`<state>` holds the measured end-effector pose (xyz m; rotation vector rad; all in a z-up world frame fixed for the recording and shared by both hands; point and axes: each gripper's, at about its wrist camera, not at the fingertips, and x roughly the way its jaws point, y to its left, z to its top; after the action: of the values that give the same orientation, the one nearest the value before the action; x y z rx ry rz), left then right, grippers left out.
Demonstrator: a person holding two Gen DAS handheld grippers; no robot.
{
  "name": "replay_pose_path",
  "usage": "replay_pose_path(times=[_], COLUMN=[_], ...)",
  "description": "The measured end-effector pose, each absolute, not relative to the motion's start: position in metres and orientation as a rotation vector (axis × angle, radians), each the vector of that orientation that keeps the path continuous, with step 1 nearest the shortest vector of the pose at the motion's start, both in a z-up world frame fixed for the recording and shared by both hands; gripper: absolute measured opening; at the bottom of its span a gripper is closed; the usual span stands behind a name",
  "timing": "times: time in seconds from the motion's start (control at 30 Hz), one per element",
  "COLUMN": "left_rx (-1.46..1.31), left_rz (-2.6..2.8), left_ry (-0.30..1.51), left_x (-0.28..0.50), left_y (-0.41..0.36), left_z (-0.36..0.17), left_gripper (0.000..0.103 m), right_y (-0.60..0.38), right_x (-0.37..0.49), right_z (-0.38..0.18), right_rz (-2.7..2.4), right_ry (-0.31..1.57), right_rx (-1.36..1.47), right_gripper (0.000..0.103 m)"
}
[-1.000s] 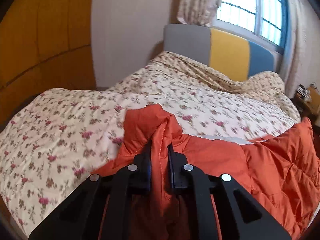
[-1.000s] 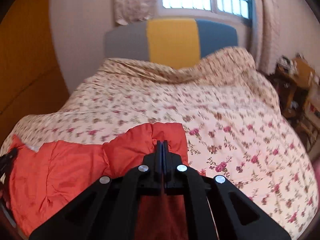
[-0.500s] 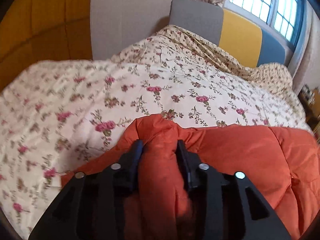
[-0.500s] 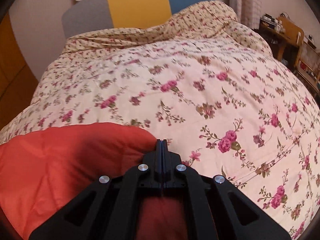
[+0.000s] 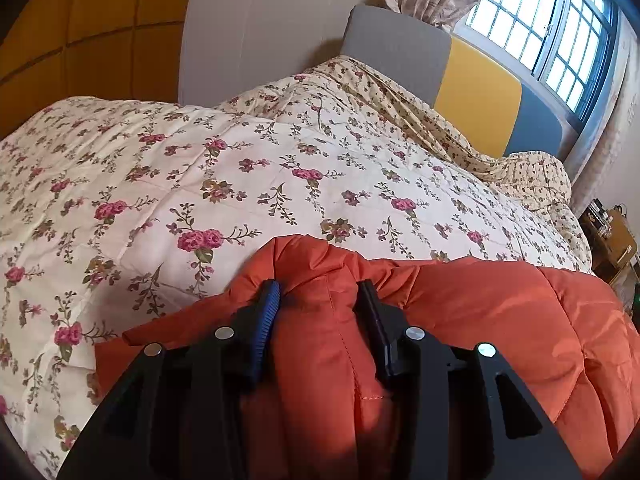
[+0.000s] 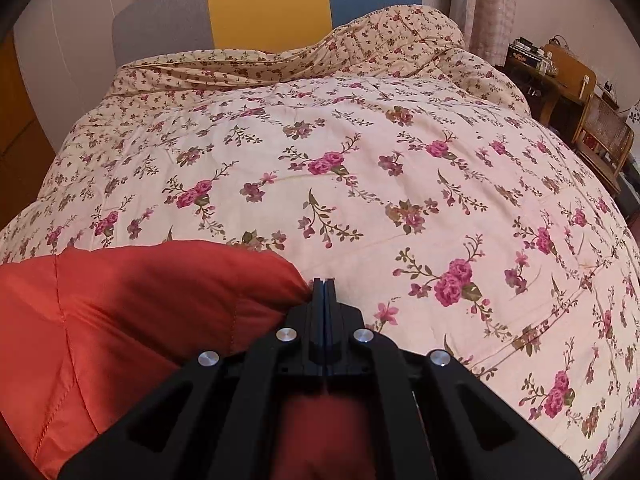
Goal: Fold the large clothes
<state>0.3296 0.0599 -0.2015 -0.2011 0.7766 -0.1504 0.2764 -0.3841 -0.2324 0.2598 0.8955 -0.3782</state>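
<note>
Item: orange quilted jacket point(image 5: 500, 320), one large garment, lying at the near edge of the bed on the floral quilt point(image 5: 280, 168).

Risks: the left hand-held gripper point(image 5: 318, 300) has just been opening its jaws; a puffed ridge of jacket sits between them, the pads apart from it or barely brushing it. As I judge it, the springy padding may unfold once let go, or the cloth may catch on the ribbed blue pad point(image 5: 269, 312) when the gripper draws back and drag the fold askew. The right hand-held gripper point(image 6: 324, 280) is fully closed at the jacket's corner point(image 6: 280, 272); fabric runs under it, and I cannot tell for certain that it is pinched. If one side is freed while the other holds, the edge could lie uneven.

Appearance: slick, shiny shell, stitched into panels, thick and billowy, creased at the near ridge.
</note>
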Motion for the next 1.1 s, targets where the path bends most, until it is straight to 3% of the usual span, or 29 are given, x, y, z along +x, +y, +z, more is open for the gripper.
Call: replay_pose_path(times=[0.07, 0.13, 0.17, 0.2, 0.47, 0.63, 1.0, 1.03, 1.1], left_rx=[-0.165, -0.119, -0.108, -0.125, -0.075, 0.096, 0.053, 0.059, 0.07], left_rz=[-0.114, -0.066, -0.036, -0.053, -0.171, -0.127, -0.184, -0.181, -0.174], left_ry=[0.781, 0.775, 0.749, 0.72, 0.638, 0.679, 0.697, 0.7, 0.705], left_x=[0.325, 0.316, 0.306, 0.297, 0.263, 0.296, 0.315, 0.316, 0.314], left_y=[0.055, 0.051, 0.048, 0.046, -0.027, -0.072, -0.073, -0.073, -0.075], left_z=[-0.195, -0.183, -0.171, -0.161, -0.118, -0.151, -0.195, -0.196, -0.197], left_gripper=[0.052, 0.075, 0.095, 0.1, 0.1, 0.1, 0.1, 0.1, 0.1], right_y=[-0.383, -0.383, -0.383, -0.383, -0.384, -0.384, -0.386, -0.386, -0.379], right_x=[0.276, 0.276, 0.276, 0.276, 0.275, 0.275, 0.274, 0.272, 0.258], right_z=[-0.232, -0.232, -0.232, -0.232, -0.231, -0.231, -0.227, -0.219, -0.194], right_rz=[-0.379, -0.38, -0.381, -0.381, -0.383, -0.384, -0.359, -0.348, -0.356], right_ry=[0.895, 0.895, 0.895, 0.895, 0.892, 0.891, 0.904, 0.906, 0.835], right_rx=[0.259, 0.257, 0.257, 0.257, 0.257, 0.257, 0.282, 0.273, 0.231], right_gripper=[0.0, 0.0, 0.0, 0.0, 0.0, 0.0, 0.002, 0.003, 0.028])
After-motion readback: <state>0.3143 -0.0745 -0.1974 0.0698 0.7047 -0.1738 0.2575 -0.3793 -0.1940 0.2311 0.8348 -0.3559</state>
